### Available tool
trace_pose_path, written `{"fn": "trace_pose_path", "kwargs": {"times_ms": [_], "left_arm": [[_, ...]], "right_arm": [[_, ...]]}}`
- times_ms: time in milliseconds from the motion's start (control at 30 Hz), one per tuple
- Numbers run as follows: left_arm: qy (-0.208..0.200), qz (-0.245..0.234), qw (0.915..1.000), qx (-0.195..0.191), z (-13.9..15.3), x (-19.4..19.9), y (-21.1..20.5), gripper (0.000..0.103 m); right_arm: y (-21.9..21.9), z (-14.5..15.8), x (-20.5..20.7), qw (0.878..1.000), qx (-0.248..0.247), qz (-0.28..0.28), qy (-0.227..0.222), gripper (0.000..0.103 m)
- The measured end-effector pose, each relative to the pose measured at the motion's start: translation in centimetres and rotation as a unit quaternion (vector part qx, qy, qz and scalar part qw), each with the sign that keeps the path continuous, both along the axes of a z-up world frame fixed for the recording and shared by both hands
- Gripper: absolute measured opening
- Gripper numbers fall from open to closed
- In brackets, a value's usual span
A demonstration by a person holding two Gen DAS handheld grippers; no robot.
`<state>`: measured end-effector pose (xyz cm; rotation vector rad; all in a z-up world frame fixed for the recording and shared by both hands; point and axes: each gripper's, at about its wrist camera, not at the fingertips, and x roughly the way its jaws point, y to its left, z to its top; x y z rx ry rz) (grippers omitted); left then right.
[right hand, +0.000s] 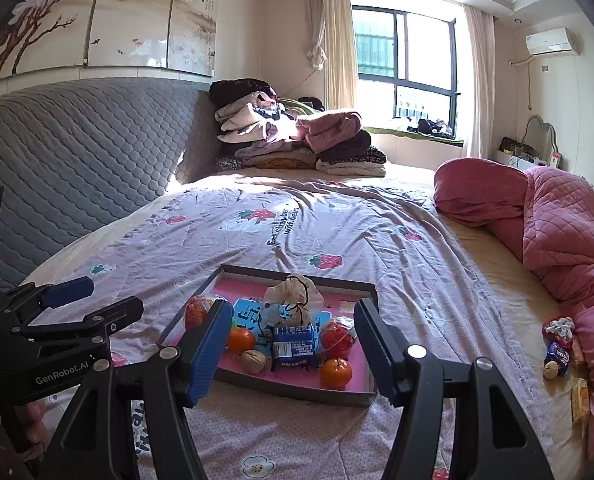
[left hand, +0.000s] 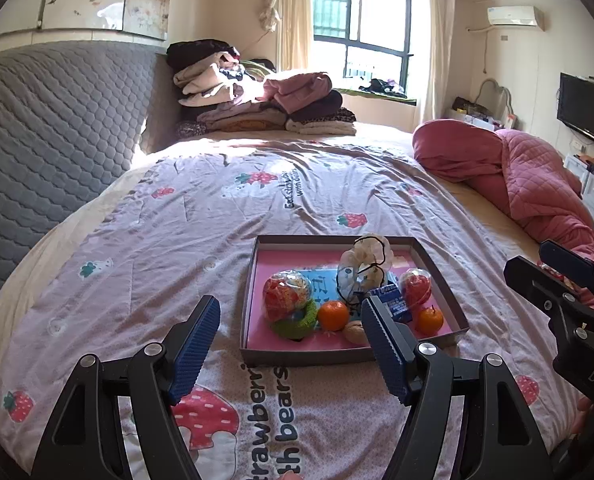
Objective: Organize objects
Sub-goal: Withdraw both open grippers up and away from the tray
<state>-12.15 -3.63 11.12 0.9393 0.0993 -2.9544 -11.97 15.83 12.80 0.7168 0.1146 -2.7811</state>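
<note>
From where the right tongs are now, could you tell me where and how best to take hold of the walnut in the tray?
Grip the walnut across its rounded middle, coming straight down from above. It lies low on the tray floor near the front wall, with an orange close behind and a blue packet to its right, so a sideways approach looks crowded.

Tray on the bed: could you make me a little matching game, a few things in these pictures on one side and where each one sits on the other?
Things:
1. walnut
2. folded clothes
3. pink quilt
4. loose snacks

Places:
A. heaped along the bed's right side
B. inside the tray
C. piled near the window
D. on the sheet beside the quilt

Pairs: 1-B, 2-C, 3-A, 4-D
</note>
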Motion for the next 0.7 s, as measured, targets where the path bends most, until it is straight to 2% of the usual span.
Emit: {"fn": "trace_pose_path", "kwargs": {"times_ms": [133,700], "left_arm": [[0.000,0.003,1.0000,0.003,-0.3,0.9,-0.4,0.074],[0.012,-0.004,0.9998,-0.016,-1.9,2.1,0.1,0.075]], "right_arm": [[-0.1,0.0,0.9,1.000,-0.002,-0.002,0.009,0.063],[0.3,-1.8,1.4,1.000,0.007,-0.014,-0.006,0.063]]}}
